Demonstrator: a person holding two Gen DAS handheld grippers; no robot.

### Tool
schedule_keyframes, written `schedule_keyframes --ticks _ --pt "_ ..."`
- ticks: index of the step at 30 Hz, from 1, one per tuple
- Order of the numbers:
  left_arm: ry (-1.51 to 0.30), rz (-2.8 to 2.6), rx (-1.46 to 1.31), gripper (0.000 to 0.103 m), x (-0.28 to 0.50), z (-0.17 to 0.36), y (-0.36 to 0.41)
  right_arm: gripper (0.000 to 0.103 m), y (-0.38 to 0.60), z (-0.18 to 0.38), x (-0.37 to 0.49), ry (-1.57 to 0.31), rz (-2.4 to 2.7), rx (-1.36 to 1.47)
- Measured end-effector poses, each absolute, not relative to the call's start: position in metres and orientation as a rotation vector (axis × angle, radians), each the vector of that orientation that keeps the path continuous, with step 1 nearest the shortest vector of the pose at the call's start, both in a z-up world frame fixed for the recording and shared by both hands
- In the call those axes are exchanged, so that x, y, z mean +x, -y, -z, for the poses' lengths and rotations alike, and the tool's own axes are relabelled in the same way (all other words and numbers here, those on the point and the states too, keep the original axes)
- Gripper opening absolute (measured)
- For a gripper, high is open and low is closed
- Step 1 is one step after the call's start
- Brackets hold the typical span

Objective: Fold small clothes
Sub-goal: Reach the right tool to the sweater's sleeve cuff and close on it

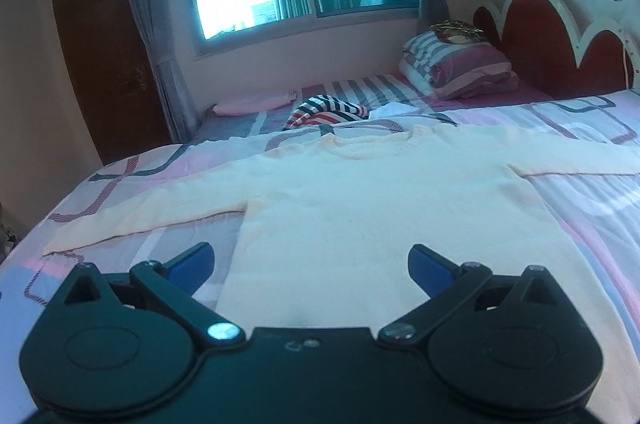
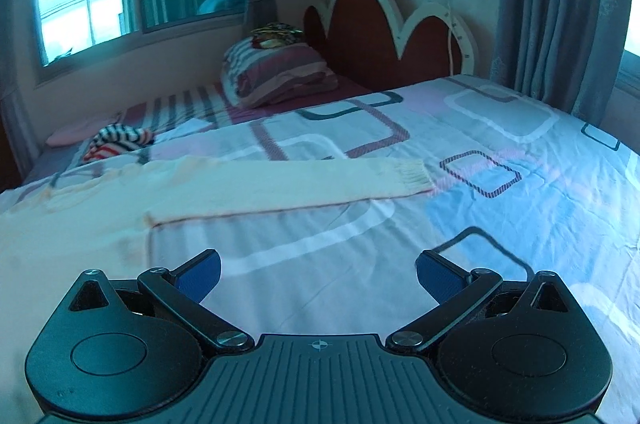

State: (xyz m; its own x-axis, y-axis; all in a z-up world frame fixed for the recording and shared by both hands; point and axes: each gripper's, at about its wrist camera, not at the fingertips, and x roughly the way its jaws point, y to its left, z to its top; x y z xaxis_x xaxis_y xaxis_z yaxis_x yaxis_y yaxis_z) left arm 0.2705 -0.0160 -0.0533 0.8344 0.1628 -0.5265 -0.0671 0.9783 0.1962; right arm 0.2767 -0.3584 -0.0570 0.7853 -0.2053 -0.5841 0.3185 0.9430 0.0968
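Cloth and plastic, mostly matt.
Sweater (image 1: 360, 207): cream knit, ribbed cuff; bedsheet (image 2: 500, 191) smooth printed cotton; gripper fingers (image 2: 200, 276) matt black plastic, blue textured pads.

Cream knit sweater (image 1: 360, 207) lies flat, face up, on the bed, both long sleeves spread straight out sideways

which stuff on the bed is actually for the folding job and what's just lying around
For the job:
- cream sweater, spread flat with its sleeves out
- left gripper, open over the sweater's hem
- right gripper, open over the bedsheet

Just lying about:
- striped garment, crumpled
- pink cloth
- folded bedding stack by the headboard
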Motion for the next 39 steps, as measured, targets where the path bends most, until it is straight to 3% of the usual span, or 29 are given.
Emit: schedule_keyframes --ticks 14,17,22,24,26,31,35,39 --pt "-0.627 -0.073 0.055 0.102 0.34 0.09 0.01 0.102 0.459 0.107 0.363 -0.588 0.402 0.322" --pt "-0.636 -0.085 0.071 0.102 0.347 0.098 0.01 0.064 0.478 0.122 0.378 -0.596 0.422 0.361" --pt "-0.643 -0.096 0.089 0.102 0.36 0.106 0.009 0.064 0.504 0.147 0.393 -0.597 0.463 0.424" --pt "-0.645 -0.098 0.081 0.102 0.365 0.108 0.007 0.053 0.512 0.155 0.397 -0.591 0.479 0.448" --pt "-0.654 -0.093 0.068 0.102 0.371 0.11 0.005 0.049 0.521 0.16 0.401 -0.584 0.491 0.472" --pt "-0.67 -0.083 0.044 0.101 0.381 0.114 0.001 0.048 0.539 0.165 0.41 -0.557 0.486 0.539" --pt "-0.674 -0.087 0.034 0.101 0.386 0.114 -0.002 0.029 0.544 0.166 0.416 -0.565 0.498 0.547" --pt "-0.66 -0.095 0.038 0.101 0.389 0.11 -0.006 0.027 0.548 0.166 0.416 -0.564 0.481 0.579"
